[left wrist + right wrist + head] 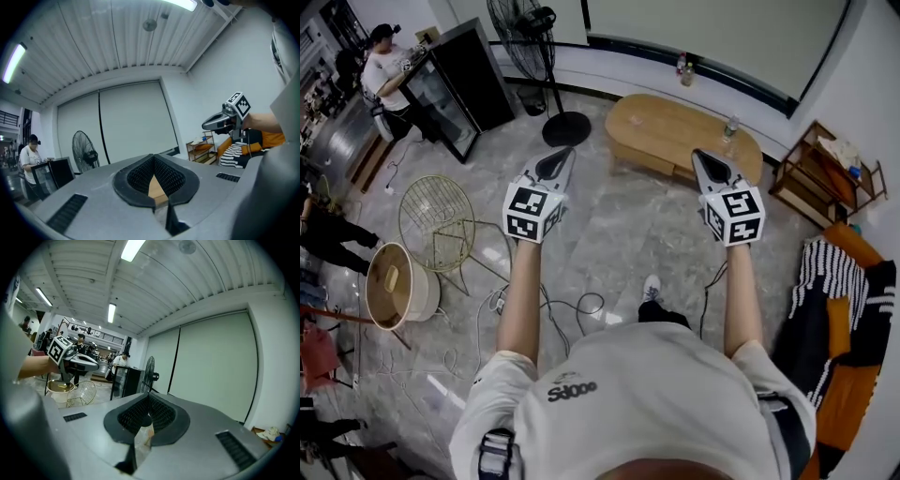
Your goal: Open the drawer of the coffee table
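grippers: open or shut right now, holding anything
left gripper: shut, jaws together, holding nothing
right gripper: shut, jaws together, holding nothing

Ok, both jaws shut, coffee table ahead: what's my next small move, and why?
Probably step toward the coffee table and lower both grippers to its front. The left gripper and right gripper hang in mid-air, jaws shut on nothing, with floor between you and the table.
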Demonstrator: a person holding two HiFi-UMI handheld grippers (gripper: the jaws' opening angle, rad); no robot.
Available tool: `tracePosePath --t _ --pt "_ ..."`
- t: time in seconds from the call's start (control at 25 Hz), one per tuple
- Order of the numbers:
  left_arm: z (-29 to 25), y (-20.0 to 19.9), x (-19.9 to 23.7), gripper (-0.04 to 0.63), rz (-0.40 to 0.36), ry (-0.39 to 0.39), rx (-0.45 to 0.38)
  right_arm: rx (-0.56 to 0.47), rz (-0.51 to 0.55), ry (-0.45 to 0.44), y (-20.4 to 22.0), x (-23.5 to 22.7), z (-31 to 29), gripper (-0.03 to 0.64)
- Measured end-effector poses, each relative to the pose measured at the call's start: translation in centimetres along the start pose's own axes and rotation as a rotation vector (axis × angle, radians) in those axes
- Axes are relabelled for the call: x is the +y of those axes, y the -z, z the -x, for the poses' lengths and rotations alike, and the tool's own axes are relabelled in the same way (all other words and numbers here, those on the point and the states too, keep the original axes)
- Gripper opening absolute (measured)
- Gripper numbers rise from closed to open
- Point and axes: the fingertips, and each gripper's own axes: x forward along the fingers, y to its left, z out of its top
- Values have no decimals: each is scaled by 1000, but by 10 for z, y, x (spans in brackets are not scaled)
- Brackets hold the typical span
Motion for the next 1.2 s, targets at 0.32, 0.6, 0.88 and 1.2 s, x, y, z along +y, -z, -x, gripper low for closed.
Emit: tracePosePath --t 0.32,0.6,0.88,1.2 --pt "-120 -23 41 17 -43 -20 9 36 17 27 9 -103 -86 6" --pt "-207 -21 60 18 -13 -48 41 37 100 53 26 -170 -141 5" --pt "-272 -4 77 17 1 -147 96 40 69 -47 51 -208 -184 5" --pt "-320 16 95 17 59 -176 96 53 34 -60 78 -247 -226 5"
